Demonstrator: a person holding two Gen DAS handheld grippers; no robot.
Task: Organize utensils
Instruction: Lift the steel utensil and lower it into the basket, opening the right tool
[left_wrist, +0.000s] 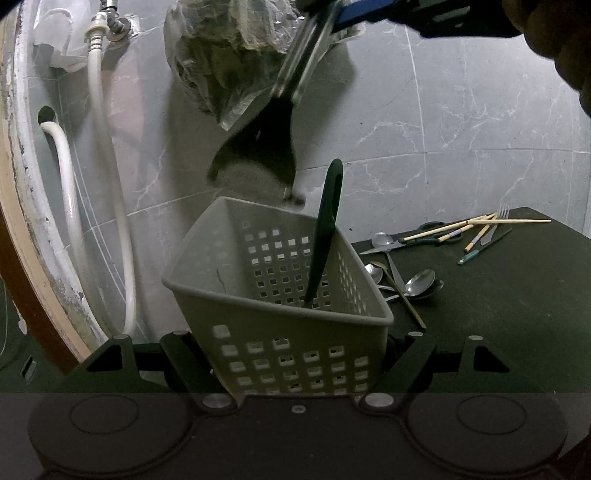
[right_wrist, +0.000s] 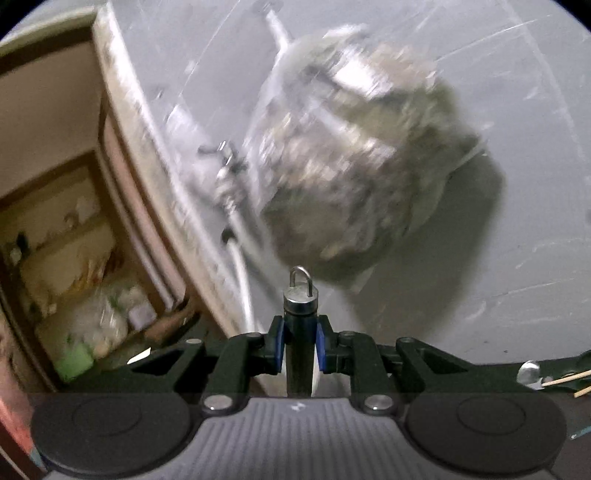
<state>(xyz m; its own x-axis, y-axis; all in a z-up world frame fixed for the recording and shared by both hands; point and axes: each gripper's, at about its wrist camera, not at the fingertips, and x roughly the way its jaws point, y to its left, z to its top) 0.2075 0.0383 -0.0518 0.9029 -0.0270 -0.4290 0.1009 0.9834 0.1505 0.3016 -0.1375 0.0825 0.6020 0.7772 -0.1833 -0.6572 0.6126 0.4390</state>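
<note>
Your right fingers (right_wrist: 320, 347) are clamped on the dark handle of a spatula (left_wrist: 258, 147), the blue pads pressing it from both sides with its metal hanging loop poking out ahead of them; in the left wrist view the black blade hangs blade-down in the air, above and a little behind the basket (left_wrist: 280, 350). Your left fingers (left_wrist: 181, 354) stand wide apart, braced against the two sides of that perforated grey basket and holding it steady at the tabletop (left_wrist: 498, 314) edge. A dark green utensil (left_wrist: 325, 236) already leans inside, its handle rising past the far rim.

The step in hand looks like dropping the spatula into the basket. Bring the blade over the open mouth before you lower, aiming for the free space left of the green utensil so the two do not jam. Keep the handle near upright, since a tilted blade may catch the far rim and tip the basket. Keep the left grip firm until the blade rests on the bottom, then let go. Spoons (left_wrist: 417, 282), chopsticks (left_wrist: 480, 223), scissors (left_wrist: 432, 236) and a fork (left_wrist: 496, 223) wait on the tabletop to the right
</note>
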